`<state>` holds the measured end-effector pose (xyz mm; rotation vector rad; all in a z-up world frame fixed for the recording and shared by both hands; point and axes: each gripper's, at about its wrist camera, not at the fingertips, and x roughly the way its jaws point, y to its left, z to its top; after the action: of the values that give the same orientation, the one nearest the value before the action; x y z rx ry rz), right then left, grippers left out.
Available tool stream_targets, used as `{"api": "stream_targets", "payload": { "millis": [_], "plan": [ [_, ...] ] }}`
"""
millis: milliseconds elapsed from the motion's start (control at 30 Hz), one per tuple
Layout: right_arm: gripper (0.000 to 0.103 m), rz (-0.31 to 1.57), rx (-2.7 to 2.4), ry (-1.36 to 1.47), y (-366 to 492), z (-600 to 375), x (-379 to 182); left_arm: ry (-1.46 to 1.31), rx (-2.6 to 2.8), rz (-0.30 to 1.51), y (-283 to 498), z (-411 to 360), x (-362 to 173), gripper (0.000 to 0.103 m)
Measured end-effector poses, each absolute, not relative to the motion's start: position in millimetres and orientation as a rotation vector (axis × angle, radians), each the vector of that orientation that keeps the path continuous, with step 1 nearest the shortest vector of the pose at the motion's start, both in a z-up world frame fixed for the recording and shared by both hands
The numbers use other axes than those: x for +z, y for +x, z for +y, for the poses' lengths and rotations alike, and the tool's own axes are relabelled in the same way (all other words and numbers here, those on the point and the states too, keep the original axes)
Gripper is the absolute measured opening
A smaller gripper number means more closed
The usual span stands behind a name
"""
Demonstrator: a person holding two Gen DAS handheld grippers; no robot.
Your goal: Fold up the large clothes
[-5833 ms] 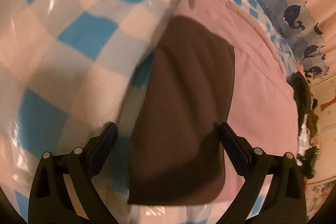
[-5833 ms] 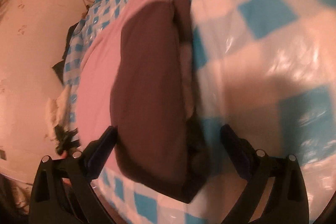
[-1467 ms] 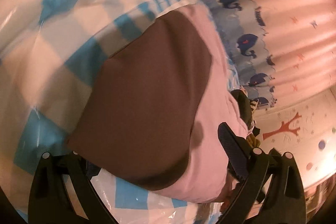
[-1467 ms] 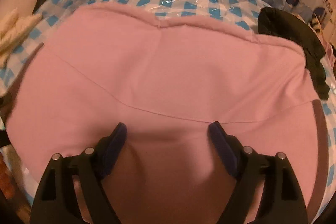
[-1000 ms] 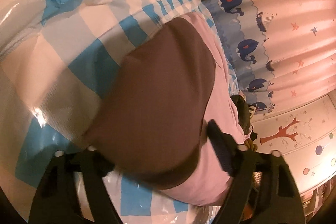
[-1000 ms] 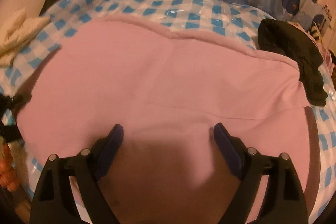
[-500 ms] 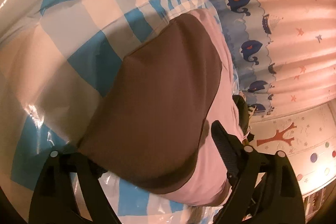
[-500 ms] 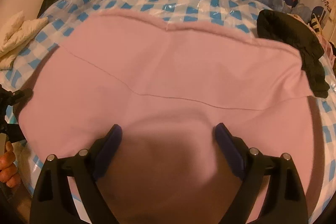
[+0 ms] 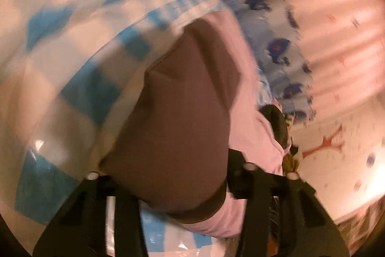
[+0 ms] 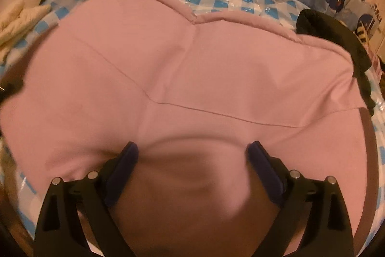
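Pink garment [image 10: 192, 69] under right claw [image 10: 192, 155], jaws opening, angled down.

Left jaws closing on the sleeve

Since half a second ago the left gripper [image 9: 166, 175] has narrowed sharply around the brown sleeve [image 9: 182, 117], which now fills the gap between its jaws, and the view has blurred. The right gripper [image 10: 192, 155] has spread slightly wider over the pink garment [image 10: 192, 69].

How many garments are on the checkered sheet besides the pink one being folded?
2 visible: a black garment at the pink garment's far right corner, a cream one at the far left edge. Others may be hidden.
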<state>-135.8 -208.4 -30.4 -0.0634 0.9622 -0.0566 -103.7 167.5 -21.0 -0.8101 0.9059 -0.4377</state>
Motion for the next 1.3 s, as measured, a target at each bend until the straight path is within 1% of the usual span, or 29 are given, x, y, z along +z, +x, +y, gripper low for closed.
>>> {"api": "stream_targets", "payload": {
  "millis": [100, 200, 333, 367, 467, 533, 633, 700, 867, 933, 1033, 1133, 1233, 1300],
  "plan": [
    [0.091, 0.941, -0.055, -0.051, -139, -211, -36, -0.679, -0.514, 0.824, -112, 142, 26, 0.028],
    [0.091, 0.930, -0.041, -0.020, -140, -218, -36, -0.580, -0.614, 0.764, -121, 110, 68, 0.025],
    [0.090, 0.951, 0.020, 0.048, -141, -232, -25, -0.524, -0.737, 0.741, -125, 64, 105, 0.022],
    [0.089, 0.943, 0.047, 0.100, -145, -242, -18, -0.517, -0.763, 0.735, -126, 52, 114, 0.022],
    [0.089, 0.793, 0.130, 0.357, -183, -292, 14, -0.472, -0.828, 0.723, -130, 18, 136, 0.022],
    [0.089, 0.713, 0.188, 0.527, -207, -331, 22, -0.410, -0.877, 0.729, -137, -17, 141, 0.022],
    [0.090, 0.670, 0.274, 0.772, -224, -386, 12, -0.327, -0.937, 0.751, -149, -64, 138, 0.022],
    [0.090, 0.658, 0.292, 0.867, -232, -416, 2, -0.275, -0.970, 0.765, -157, -95, 135, 0.022],
    [0.090, 0.514, 0.328, 1.025, -259, -470, 1, -0.157, -1.037, 0.816, -167, -165, 113, 0.022],
    [0.090, 0.486, 0.313, 1.049, -263, -490, 4, -0.095, -1.062, 0.836, -172, -194, 98, 0.022],
    [0.090, 0.476, 0.266, 0.999, -266, -514, 17, -0.016, -1.085, 0.852, -179, -229, 79, 0.022],
    [0.090, 0.500, 0.199, 0.841, -261, -520, 46, 0.107, -1.097, 0.823, -195, -266, 61, 0.022],
    [0.091, 0.558, 0.174, 0.664, -231, -523, 79, 0.214, -1.098, 0.799, -205, -294, 46, 0.023],
    [0.091, 0.640, 0.183, 0.523, -196, -515, 98, 0.272, -1.097, 0.788, -211, -307, 40, 0.025]
  ]
}}
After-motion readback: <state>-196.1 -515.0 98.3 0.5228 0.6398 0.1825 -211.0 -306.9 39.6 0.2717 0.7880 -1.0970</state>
